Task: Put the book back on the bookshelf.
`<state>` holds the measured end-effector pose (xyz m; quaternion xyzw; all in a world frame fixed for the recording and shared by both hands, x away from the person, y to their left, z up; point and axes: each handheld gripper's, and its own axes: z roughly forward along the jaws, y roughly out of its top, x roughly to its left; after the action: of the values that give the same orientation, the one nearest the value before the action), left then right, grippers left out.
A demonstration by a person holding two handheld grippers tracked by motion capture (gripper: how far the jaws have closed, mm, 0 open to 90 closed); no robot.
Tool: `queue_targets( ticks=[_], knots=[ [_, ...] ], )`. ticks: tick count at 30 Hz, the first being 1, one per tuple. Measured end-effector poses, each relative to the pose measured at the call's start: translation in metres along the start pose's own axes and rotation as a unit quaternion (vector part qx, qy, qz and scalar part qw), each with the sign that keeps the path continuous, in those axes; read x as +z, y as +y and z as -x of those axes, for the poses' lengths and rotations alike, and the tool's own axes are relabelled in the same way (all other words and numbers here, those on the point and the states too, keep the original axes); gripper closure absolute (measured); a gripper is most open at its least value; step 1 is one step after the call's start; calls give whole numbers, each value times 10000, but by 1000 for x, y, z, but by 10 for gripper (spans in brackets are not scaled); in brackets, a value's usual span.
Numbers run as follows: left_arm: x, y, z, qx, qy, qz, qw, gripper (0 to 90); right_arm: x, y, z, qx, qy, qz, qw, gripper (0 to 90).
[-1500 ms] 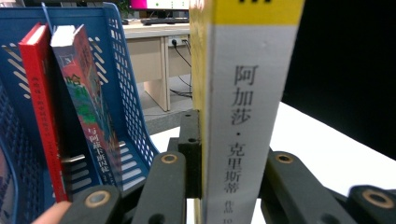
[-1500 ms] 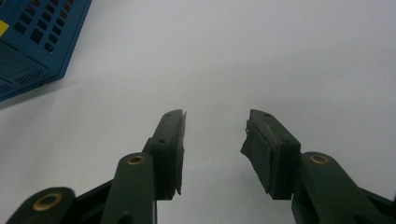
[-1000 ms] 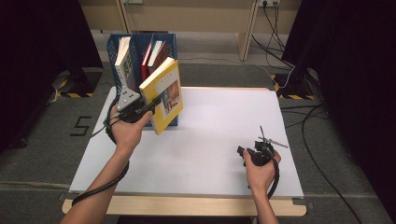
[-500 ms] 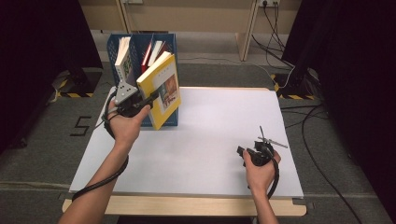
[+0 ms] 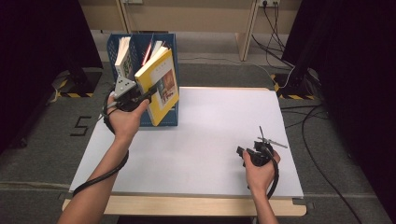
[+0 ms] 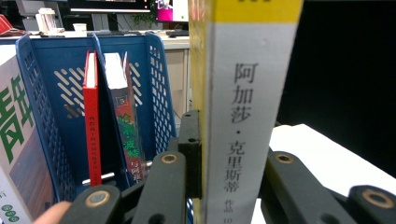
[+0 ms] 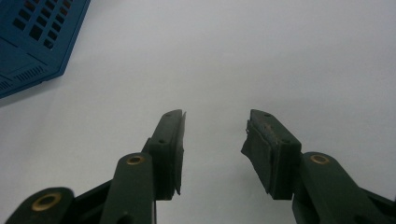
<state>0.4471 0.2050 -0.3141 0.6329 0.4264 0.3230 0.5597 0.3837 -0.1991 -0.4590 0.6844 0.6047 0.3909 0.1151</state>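
Observation:
My left gripper is shut on a yellow-covered book and holds it upright, lifted in front of the blue file rack. In the left gripper view the book's white spine stands clamped between the two black jaws. The rack holds a red book, a second thin book and a white book at the left. My right gripper rests on the white table at the right. It stands open with nothing between its fingers.
The rack stands at the table's back left corner, with its corner seen from the right gripper. Cables run over the floor to the right. A "5" mark lies on the floor at the left.
My left gripper has lifted the yellow book a little and carried it up toward the rack's top. The right hand has stayed in place.

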Motion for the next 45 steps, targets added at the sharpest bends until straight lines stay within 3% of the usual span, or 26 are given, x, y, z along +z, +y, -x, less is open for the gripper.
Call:
queue_targets(
  ticks=[14,45],
  knots=[
    [10,4,-10,-86,244,-17,9997,756,1,0,1,21,-10,-12,10000,562],
    [43,12,-16,-175,585,-14,9981,756,1,-1,0,67,15,-23,10000,560]
  ],
)
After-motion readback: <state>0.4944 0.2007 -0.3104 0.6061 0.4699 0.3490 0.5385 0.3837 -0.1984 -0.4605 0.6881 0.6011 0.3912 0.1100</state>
